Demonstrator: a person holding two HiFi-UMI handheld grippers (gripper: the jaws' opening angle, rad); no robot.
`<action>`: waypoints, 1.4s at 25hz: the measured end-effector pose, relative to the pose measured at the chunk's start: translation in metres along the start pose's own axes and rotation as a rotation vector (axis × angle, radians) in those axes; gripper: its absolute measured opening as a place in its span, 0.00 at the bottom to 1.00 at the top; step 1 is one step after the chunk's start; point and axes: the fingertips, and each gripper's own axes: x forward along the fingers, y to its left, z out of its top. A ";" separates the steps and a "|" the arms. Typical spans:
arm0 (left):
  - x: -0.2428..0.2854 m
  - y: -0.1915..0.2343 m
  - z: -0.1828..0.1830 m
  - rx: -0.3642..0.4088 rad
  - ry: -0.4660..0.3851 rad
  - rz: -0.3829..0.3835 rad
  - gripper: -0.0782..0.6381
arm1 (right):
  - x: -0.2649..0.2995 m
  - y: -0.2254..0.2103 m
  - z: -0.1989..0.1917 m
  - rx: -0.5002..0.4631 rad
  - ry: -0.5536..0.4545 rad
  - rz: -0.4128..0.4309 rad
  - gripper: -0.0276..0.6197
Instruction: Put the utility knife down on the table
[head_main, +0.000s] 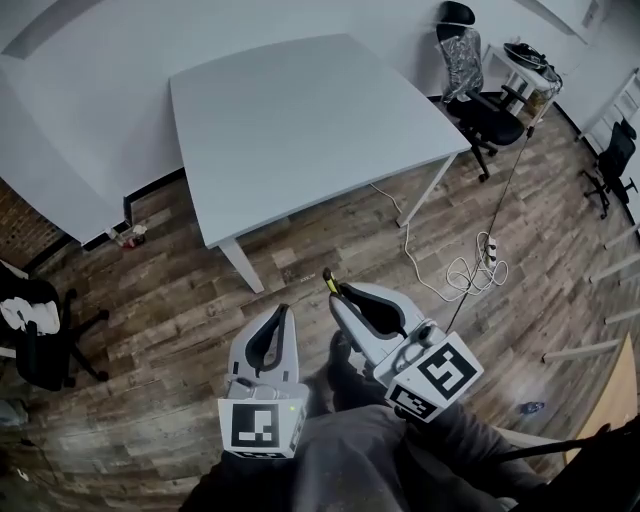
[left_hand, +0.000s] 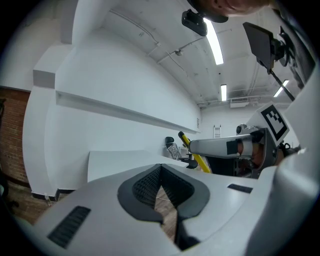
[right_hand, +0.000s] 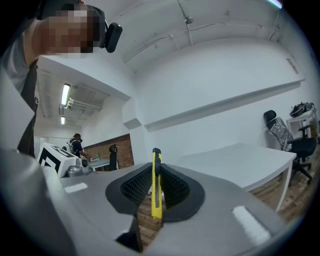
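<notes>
A yellow utility knife (right_hand: 156, 186) stands upright between the black pads of my right gripper (right_hand: 157, 168), which is shut on it. In the head view its yellow and black tip (head_main: 328, 280) sticks out past the right gripper (head_main: 339, 298), over the wooden floor just short of the white table (head_main: 300, 120). My left gripper (head_main: 284, 313) hangs beside it, to the left. Its jaws (left_hand: 160, 171) are shut with nothing between them. From the left gripper view the knife (left_hand: 193, 153) shows slanting out of the right gripper (left_hand: 225, 146).
The table's near leg (head_main: 243, 268) is close ahead of the grippers. A white cable and power strip (head_main: 478, 262) lie on the floor to the right. Black office chairs stand at the far right (head_main: 480, 100) and at the left (head_main: 40, 335). My grey trouser legs (head_main: 370, 460) are below.
</notes>
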 end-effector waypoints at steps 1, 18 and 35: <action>0.008 0.003 0.000 0.003 0.003 0.000 0.11 | 0.005 -0.007 0.000 0.006 -0.003 -0.002 0.12; 0.192 0.048 0.020 0.049 0.073 0.058 0.11 | 0.101 -0.176 0.018 0.102 -0.028 0.023 0.12; 0.288 0.087 0.039 0.056 0.063 0.125 0.11 | 0.169 -0.261 0.035 0.099 -0.024 0.082 0.12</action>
